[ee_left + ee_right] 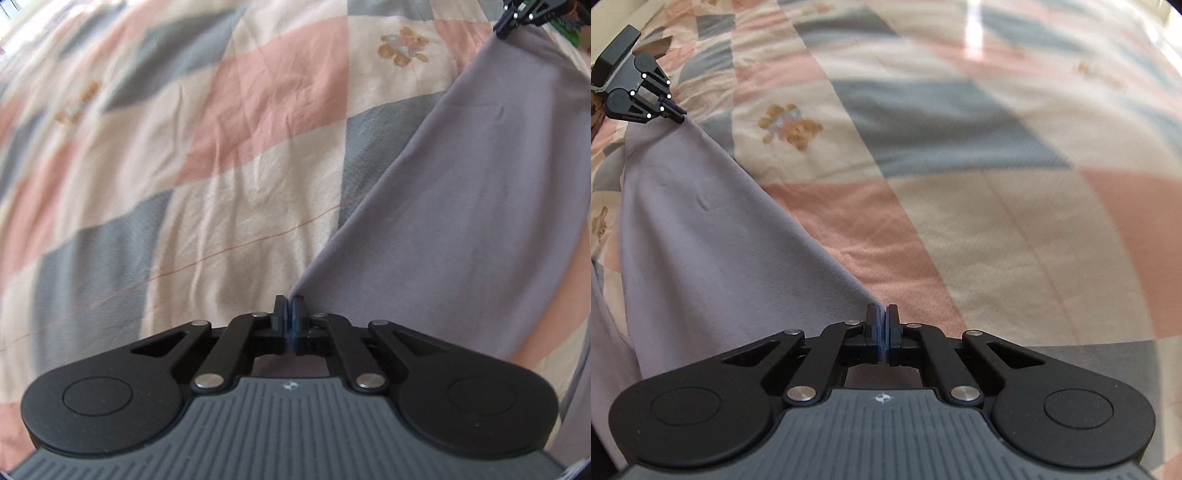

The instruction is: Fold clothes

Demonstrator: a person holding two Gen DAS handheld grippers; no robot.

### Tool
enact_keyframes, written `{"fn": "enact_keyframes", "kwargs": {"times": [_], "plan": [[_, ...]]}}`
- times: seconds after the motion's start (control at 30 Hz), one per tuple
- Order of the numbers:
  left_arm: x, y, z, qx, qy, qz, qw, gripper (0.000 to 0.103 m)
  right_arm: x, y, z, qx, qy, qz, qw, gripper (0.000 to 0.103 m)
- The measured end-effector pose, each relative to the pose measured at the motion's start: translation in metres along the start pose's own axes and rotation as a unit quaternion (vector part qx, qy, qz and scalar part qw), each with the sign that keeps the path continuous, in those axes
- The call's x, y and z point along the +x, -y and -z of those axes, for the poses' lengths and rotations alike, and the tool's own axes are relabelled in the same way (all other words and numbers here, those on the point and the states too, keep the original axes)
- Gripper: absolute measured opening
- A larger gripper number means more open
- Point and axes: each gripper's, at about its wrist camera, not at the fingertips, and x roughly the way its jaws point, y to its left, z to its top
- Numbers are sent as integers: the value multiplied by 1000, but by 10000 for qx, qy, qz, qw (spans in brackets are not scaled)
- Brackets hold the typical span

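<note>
A lilac-grey garment [472,192] hangs stretched in the air above the bed. My left gripper [289,301] is shut on one of its corners, the cloth running up and to the right from the tips. The right gripper [504,27] shows at the top right of the left wrist view, pinching the far corner. In the right wrist view, my right gripper [882,310] is shut on a corner of the garment [713,236], which spreads to the left. The left gripper [677,112] holds the opposite corner at the upper left there.
Beneath lies a patchwork bedspread [229,122] of pink, cream and grey squares with teddy bear prints [790,125]. It fills both views [997,192]. A bright reflection streaks the far top of the right wrist view.
</note>
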Motion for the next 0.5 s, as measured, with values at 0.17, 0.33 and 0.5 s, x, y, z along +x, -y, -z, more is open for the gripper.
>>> {"fn": "enact_keyframes", "kwargs": {"times": [0.17,0.33,0.5], "plan": [[-71,44,34,-669,597,-974,9912,1,-69,-50,40,-209,1077,767,9910,0],[-157,128,83,-1451,1021,-1791,9677,1,-143,-136,112,-536,2024,1430,9673,0],[-182,230,140,-1961,764,-2135,9540,0,-162,-215,207,-433,2068,1586,9645,0]]}}
